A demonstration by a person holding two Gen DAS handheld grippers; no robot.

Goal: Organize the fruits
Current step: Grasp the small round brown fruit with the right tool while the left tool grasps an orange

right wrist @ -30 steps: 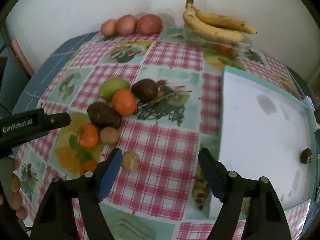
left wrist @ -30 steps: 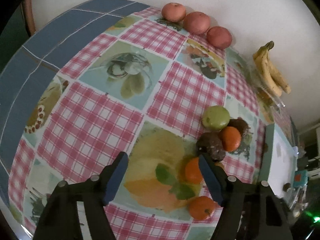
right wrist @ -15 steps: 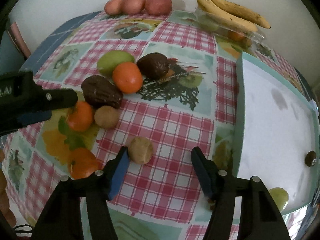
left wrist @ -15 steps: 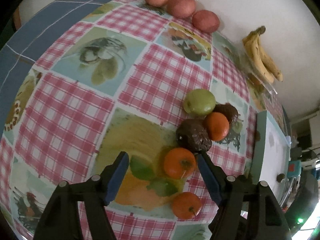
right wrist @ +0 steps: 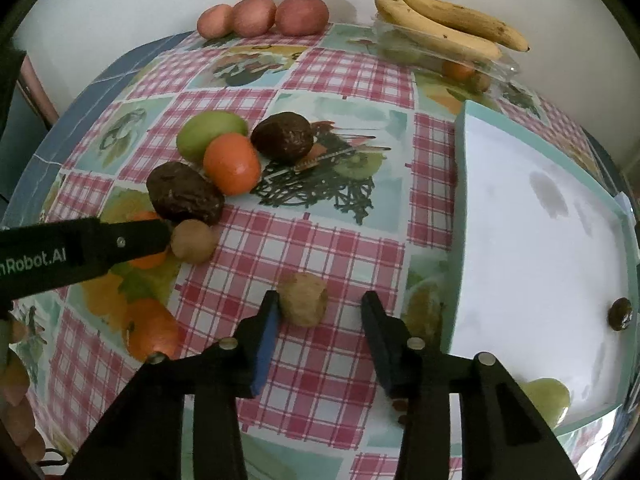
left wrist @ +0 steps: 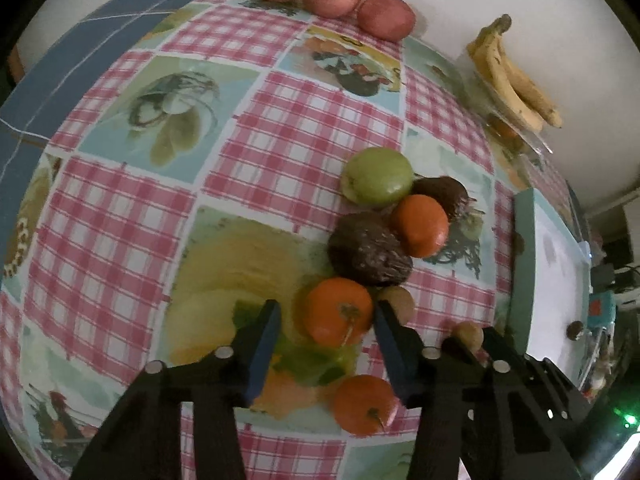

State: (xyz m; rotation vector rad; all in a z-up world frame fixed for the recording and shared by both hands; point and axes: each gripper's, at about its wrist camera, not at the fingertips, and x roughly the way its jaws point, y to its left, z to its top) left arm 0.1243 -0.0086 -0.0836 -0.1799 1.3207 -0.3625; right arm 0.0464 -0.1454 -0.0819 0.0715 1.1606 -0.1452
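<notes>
In the left wrist view my left gripper point(left wrist: 326, 314) is open with an orange point(left wrist: 339, 311) between its fingers, close to the right finger. A dark avocado point(left wrist: 370, 254), another orange point(left wrist: 420, 225), a green apple point(left wrist: 378, 176) and a second dark fruit point(left wrist: 442, 194) lie beyond. A kiwi point(left wrist: 398, 302) sits right of the finger. In the right wrist view my right gripper point(right wrist: 318, 312) is open around a brown kiwi point(right wrist: 303, 299), nearer its left finger. The white tray point(right wrist: 520, 216) lies to the right, holding a green fruit point(right wrist: 548, 396) and a small dark fruit point(right wrist: 620, 313).
Three red fruits point(right wrist: 260, 16) sit against the back wall. Bananas point(right wrist: 440, 24) lie on a clear plastic box point(right wrist: 460, 66) at the back right. A third orange point(left wrist: 366, 404) lies near the table's front edge. My left gripper's arm point(right wrist: 80, 246) crosses the right wrist view's left side.
Both grippers have moved forward and down. The left now straddles the near orange; the right now straddles the kiwi. Both jaws have narrowed somewhat.
</notes>
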